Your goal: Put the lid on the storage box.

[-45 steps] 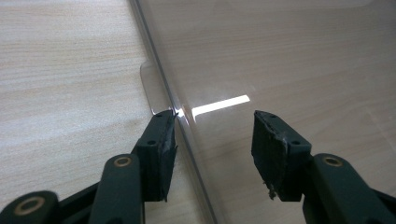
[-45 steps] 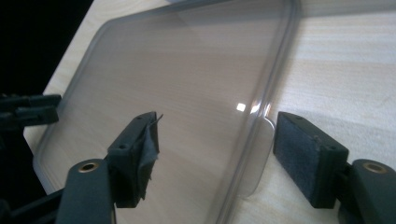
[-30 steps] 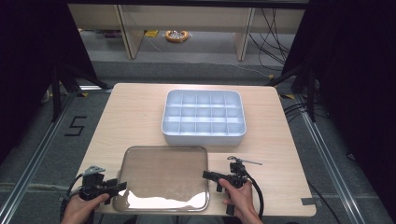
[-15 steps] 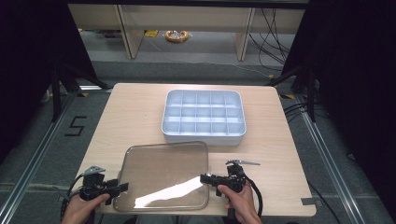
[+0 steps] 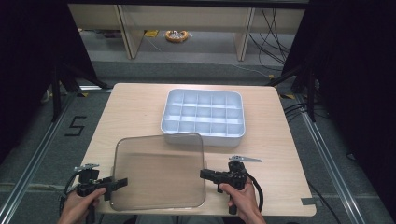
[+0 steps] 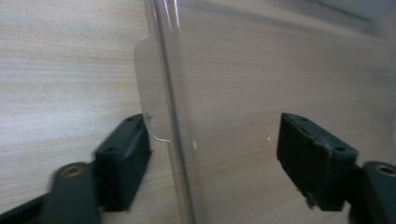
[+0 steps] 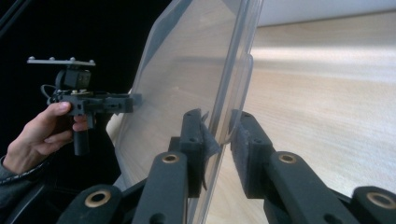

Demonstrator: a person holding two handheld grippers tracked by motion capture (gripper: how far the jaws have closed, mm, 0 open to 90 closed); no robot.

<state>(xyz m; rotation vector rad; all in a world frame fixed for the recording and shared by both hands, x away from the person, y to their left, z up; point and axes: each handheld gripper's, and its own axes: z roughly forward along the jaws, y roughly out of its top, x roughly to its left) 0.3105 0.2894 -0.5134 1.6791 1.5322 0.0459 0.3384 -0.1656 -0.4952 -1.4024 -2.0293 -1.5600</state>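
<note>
While the clear, rounded-corner plastic lid [image 5: 159, 171] hangs over the table's near edge, the right gripper [image 7: 218, 135] pinches its right rim; the left gripper [image 6: 212, 156] straddles the left rim, jaws spread.

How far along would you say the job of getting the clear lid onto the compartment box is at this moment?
Done: the clear lid is picked up off the table, its right edge clamped by the right gripper. In hand: the left gripper straddles the opposite edge, fingers apart, no grip yet. Left: carry the lid over the white compartment box, which stands uncovered, and seat it.
</note>
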